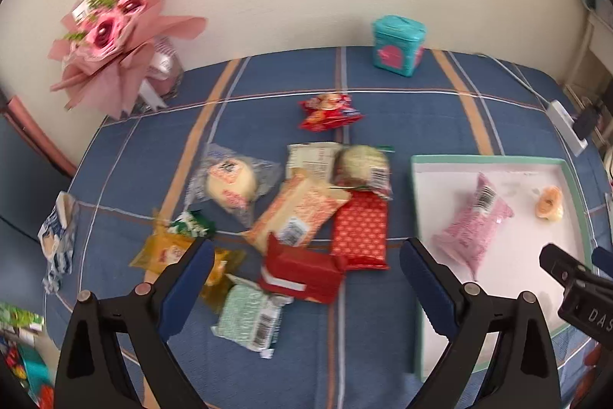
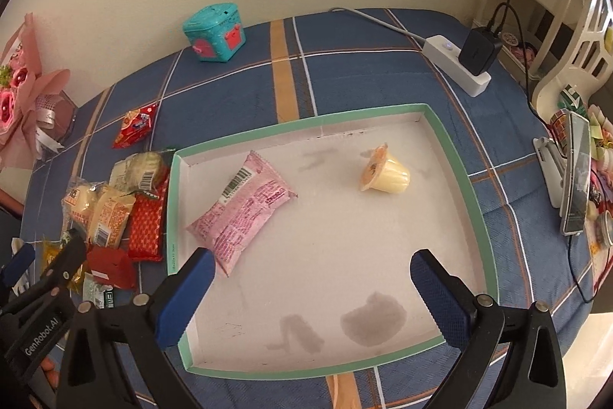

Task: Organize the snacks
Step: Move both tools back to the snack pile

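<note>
Both grippers hang released, jaws wide and empty: the left gripper (image 1: 306, 278) above the snack pile (image 1: 306, 217), the right gripper (image 2: 312, 280) over the tray (image 2: 452, 148), just beside the pink packet (image 2: 245, 209).

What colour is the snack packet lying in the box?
Pink packet with a barcode, clearest in the right wrist view.

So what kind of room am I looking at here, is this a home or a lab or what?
Most likely a lived-in home. A table with a blue plaid cloth stands against a plain wall, bearing a pink wrapped bouquet, a teal tin and a power strip with a charger plugged in.
</note>
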Tool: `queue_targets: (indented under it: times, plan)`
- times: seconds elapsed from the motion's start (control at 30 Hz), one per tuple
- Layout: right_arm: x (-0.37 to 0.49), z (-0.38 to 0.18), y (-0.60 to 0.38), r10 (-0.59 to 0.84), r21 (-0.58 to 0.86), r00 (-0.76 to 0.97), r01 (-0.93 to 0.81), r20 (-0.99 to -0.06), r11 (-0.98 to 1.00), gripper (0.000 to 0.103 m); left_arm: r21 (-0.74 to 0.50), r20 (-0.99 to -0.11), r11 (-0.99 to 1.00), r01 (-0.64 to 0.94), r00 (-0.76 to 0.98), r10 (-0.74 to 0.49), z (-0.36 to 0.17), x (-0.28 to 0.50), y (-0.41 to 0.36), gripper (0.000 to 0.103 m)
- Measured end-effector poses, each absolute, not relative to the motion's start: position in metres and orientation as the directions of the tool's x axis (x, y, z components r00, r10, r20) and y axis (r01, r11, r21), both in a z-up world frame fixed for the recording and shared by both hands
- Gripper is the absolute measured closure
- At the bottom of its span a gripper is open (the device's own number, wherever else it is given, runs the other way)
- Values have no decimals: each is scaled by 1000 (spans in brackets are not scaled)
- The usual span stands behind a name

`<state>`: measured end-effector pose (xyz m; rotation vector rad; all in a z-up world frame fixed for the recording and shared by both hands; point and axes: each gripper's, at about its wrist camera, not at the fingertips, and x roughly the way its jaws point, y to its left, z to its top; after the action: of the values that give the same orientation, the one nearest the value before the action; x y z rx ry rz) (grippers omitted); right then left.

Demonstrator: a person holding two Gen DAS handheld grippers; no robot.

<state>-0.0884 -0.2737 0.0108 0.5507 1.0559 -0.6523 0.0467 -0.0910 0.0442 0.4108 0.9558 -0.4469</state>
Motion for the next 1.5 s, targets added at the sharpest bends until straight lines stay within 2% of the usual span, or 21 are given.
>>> queue_targets:
  times: [0.3, 0.63, 0.73, 0.97, 1.27, 1.5]
  plan:
    - [-47, 4, -215, -149, 118, 368, 611, -918, 783, 0, 151, -853, 929, 337, 519, -49, 40, 90, -5, 6]
    - [-2, -8, -157, -44, 170, 408, 475, -912, 863, 0, 77, -889, 976, 203, 457, -26, 22, 111, 39, 6]
    - [6, -15, -150, -22, 199, 414, 480, -910, 854, 0, 65, -901, 976, 207, 433, -32, 11, 117, 37, 6]
    - [27, -32, -144, 2, 261, 451, 512, -893, 818, 0, 12, -923, 994, 107, 384, -30, -12, 132, 51, 6]
    - [48, -48, -133, 43, 319, 472, 523, -881, 790, 1, -88, -930, 993, 80, 350, -110, -21, 147, 52, 6]
    - [55, -58, -130, 68, 339, 467, 528, -882, 779, 7, -143, -933, 986, 90, 320, -165, -33, 157, 44, 6]
